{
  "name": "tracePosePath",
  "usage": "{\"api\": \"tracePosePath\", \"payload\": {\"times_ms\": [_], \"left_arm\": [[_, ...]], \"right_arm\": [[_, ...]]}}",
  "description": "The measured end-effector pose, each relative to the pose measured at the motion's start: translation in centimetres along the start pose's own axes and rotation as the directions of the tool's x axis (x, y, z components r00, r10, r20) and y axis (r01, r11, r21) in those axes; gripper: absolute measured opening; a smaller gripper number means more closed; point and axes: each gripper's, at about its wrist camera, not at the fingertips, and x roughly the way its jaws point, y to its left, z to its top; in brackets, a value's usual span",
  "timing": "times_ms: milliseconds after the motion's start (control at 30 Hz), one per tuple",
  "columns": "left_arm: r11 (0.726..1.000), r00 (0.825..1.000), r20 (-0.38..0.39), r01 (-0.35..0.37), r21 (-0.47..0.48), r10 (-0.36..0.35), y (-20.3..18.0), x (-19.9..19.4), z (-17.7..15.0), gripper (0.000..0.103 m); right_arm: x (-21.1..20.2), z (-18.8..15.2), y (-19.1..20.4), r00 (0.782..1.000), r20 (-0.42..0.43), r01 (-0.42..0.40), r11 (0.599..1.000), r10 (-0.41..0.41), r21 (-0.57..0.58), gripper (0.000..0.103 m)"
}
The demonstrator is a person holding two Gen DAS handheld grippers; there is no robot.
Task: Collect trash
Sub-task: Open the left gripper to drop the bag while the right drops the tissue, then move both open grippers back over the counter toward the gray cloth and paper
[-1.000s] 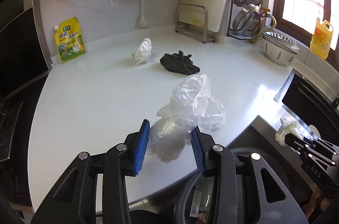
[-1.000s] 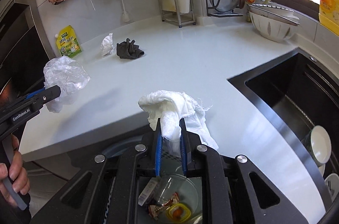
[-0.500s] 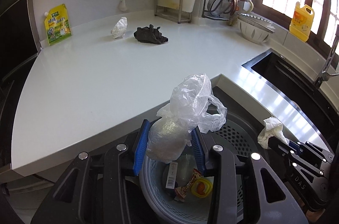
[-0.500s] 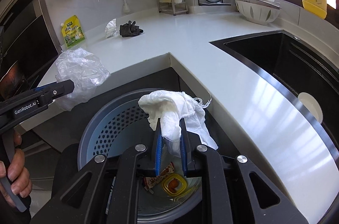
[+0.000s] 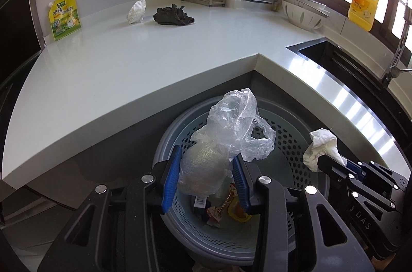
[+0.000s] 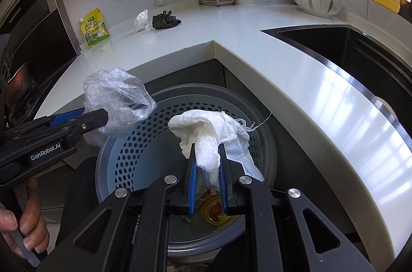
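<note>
crinkled clear plastic bag [image 5: 226, 143], limp white tissue [image 6: 216, 138], perforated round bin [image 5: 291, 140]

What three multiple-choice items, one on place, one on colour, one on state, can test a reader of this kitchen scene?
1. Where is the perforated bin?
A. on the counter
B. below the counter's inner corner
C. in the sink

2. What colour is the crumpled glove on the counter?
A. black
B. yellow
C. red

3. What is the state of the right tool?
A. open and empty
B. shut on a spoon
C. shut on the white paper towel

Answers: 1 B, it sits under the corner edge; 2 A, it is dark against the white top; 3 C, its blue pads pinch the towel over the bin.
</note>
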Motion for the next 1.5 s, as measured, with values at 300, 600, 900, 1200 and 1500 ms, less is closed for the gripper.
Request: {"api": "tracePosePath", "payload": {"times_ms": [300, 600, 900, 1200, 1500], "left_arm": [[1.0, 1.0, -0.013, -0.011, -0.005, 0.011, 0.0, 0.4, -0.4, 0.041], [1.0, 1.0, -0.008, -0.01, -0.025, 0.01, 0.3, 0.4, -0.4, 0.061], [0.999, 1.0, 0.0, -0.017, -0.039, 0.017, 0.7, 0.1, -0.4, 0.075], [0.999, 1.0, -0.002, -0.024, -0.04, 0.024, 0.8, 0.2, -0.5, 0.076], [0.998, 0.999, 0.011, -0.034, -0.049, 0.035, 1.4, -0.2, -0.2, 0.081]], "right_arm": [[0.2, 0.0, 0.1, 1.0, -0.007, -0.021, 1.0, 0.021, -0.004, 0.015], [0.0, 0.0, 0.1, 1.0, 0.004, -0.024, 1.0, 0.024, -0.001, 0.029], [-0.2, 0.0, -0.2, 0.999, 0.022, -0.025, 1.0, 0.024, 0.013, 0.049], [0.1, -0.1, -0.2, 0.999, 0.017, -0.027, 1.0, 0.027, 0.016, 0.049], [0.1, -0.1, -0.1, 0.998, 0.033, -0.051, 0.999, 0.051, 0.018, 0.055]]}}
